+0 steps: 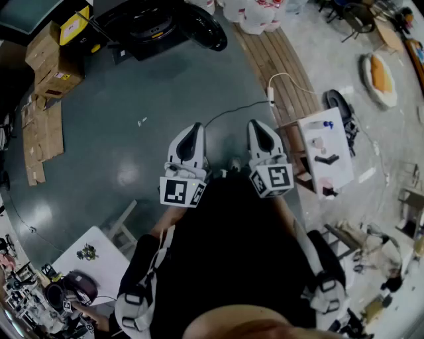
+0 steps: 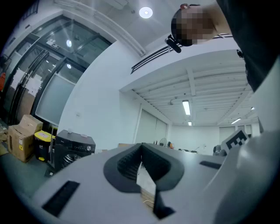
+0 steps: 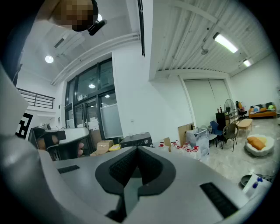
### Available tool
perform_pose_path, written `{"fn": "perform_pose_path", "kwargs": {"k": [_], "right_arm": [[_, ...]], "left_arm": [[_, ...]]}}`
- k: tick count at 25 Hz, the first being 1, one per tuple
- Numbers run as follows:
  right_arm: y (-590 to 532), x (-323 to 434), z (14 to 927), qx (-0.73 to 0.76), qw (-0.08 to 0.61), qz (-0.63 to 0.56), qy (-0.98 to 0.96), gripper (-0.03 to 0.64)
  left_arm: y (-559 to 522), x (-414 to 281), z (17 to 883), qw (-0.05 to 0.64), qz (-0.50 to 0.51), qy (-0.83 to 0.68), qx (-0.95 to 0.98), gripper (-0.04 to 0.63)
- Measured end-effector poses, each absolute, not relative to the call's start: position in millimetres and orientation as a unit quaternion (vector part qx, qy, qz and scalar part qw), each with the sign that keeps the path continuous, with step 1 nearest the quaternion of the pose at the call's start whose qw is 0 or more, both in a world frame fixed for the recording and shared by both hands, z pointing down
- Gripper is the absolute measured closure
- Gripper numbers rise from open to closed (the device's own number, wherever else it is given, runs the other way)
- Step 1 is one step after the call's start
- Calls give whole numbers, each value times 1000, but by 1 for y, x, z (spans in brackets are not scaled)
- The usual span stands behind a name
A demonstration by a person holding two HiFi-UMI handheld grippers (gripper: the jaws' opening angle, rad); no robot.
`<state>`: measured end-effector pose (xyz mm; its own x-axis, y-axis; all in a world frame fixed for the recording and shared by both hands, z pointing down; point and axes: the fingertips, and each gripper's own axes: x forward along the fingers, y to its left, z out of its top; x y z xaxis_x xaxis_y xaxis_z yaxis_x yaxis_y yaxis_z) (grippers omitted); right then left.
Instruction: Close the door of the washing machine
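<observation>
The black washing machine (image 1: pixel 149 26) stands far ahead at the top of the head view, and its round dark door (image 1: pixel 207 28) hangs open to its right. Both grippers are held side by side in front of the person, well short of the machine. The left gripper (image 1: pixel 193 127) is shut with nothing in it, and so is the right gripper (image 1: pixel 257 124). In the left gripper view the washing machine (image 2: pixel 72 151) is small at the left, beyond the shut left gripper (image 2: pixel 141 148). The right gripper view has the washing machine (image 3: pixel 136 141) just above the shut right gripper (image 3: pixel 137 149).
Cardboard boxes (image 1: pixel 53 56) and a yellow bin (image 1: pixel 74 25) stand left of the machine. White jugs (image 1: pixel 252 13) and a wooden platform (image 1: pixel 278 66) lie to its right, with a cable and power strip (image 1: pixel 270 99). A small white table (image 1: pixel 324 159) is at the right.
</observation>
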<state>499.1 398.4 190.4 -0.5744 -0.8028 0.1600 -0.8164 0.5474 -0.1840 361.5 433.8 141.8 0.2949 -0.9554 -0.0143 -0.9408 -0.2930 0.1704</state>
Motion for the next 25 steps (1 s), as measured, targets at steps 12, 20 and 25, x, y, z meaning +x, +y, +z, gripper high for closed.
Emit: {"fn": "perform_pose_path", "kwargs": {"k": [12, 20, 25], "right_arm": [[401, 489, 191, 453, 35, 115, -884, 611], [398, 484, 194, 466, 15, 128, -875, 610], [395, 468, 205, 462, 33, 139, -875, 514]], "left_arm": [[434, 356, 141, 76, -67, -591, 800, 589], [430, 348, 147, 78, -65, -586, 804, 589], [428, 334, 151, 83, -62, -583, 806, 589]]}}
